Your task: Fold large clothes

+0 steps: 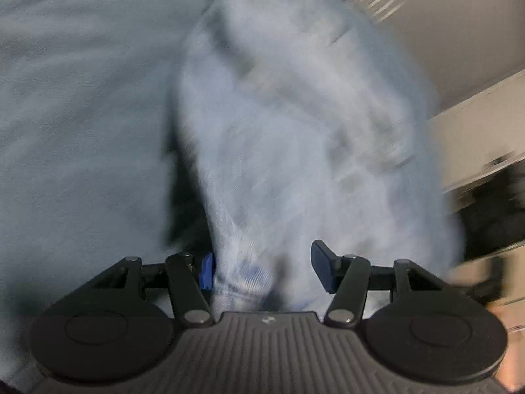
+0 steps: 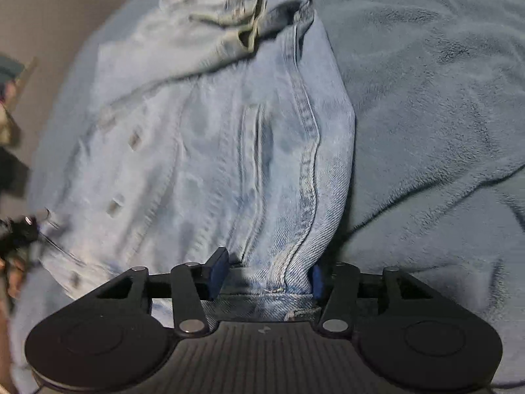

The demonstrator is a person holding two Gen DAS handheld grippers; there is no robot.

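Both tools lift denim jacket [image 2: 210, 151] off blanket [image 2: 426, 98]
Right tool [image 2: 265, 279] pinches hem seam; left tool [image 1: 262, 269] half-wide, grip unclear through blur — fast swing could slip fabric free.

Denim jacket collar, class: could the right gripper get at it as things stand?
Probably not: the right gripper already has the denim jacket hem bunched between its fingers, and the collar lies at the far end.

Left tongs [image 1: 262, 271] jaws spread apart; right tongs [image 2: 266, 277] jaws pinched on bunched denim.
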